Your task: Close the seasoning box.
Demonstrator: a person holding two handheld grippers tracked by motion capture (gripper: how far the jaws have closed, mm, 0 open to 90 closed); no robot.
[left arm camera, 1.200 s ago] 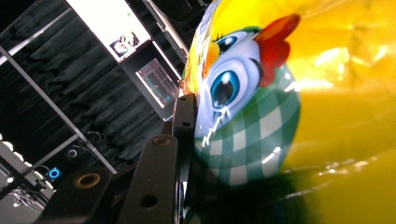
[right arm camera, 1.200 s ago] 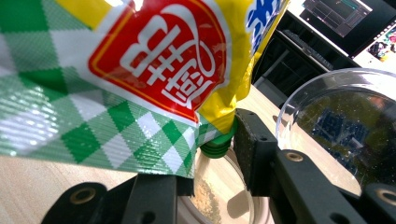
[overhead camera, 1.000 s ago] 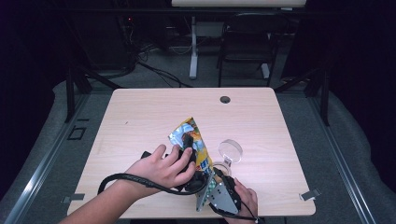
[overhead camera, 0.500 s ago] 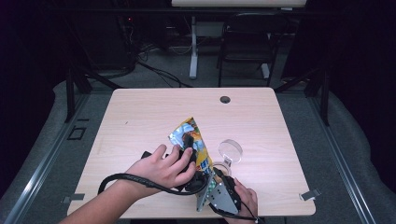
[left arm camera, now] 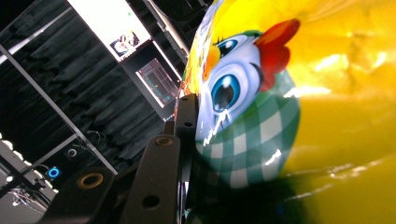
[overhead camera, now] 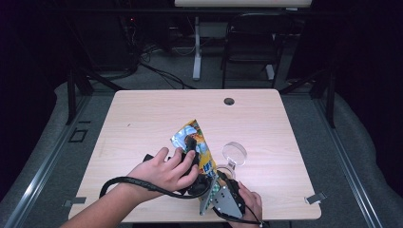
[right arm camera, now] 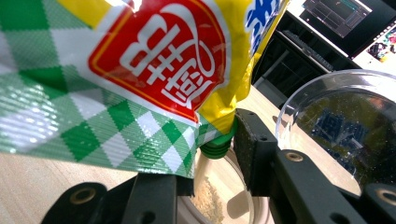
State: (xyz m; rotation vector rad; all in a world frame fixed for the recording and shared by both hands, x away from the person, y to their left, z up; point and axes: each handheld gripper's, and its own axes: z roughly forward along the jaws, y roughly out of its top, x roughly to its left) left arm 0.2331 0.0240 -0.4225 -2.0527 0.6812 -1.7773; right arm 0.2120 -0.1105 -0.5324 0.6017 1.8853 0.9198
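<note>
Left gripper point(overhead camera: 190, 147) is clamped on the pouch point(overhead camera: 202, 145); right gripper point(overhead camera: 219, 175) pinches its green spout point(right arm camera: 217, 144) over a jar point(right arm camera: 224, 196).

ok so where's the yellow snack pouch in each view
High view: the yellow pouch stands tilted at table centre, above the left hand.
Left gripper view: its cartoon-chick face covers the right side, a black jaw pressed to its edge.
Right gripper view: its checked, red-labelled bottom hangs across the top left, green spout pointing down.
Shared landmark: the green-and-white check print; the clear round lid also shows at right in the right gripper view.
</note>
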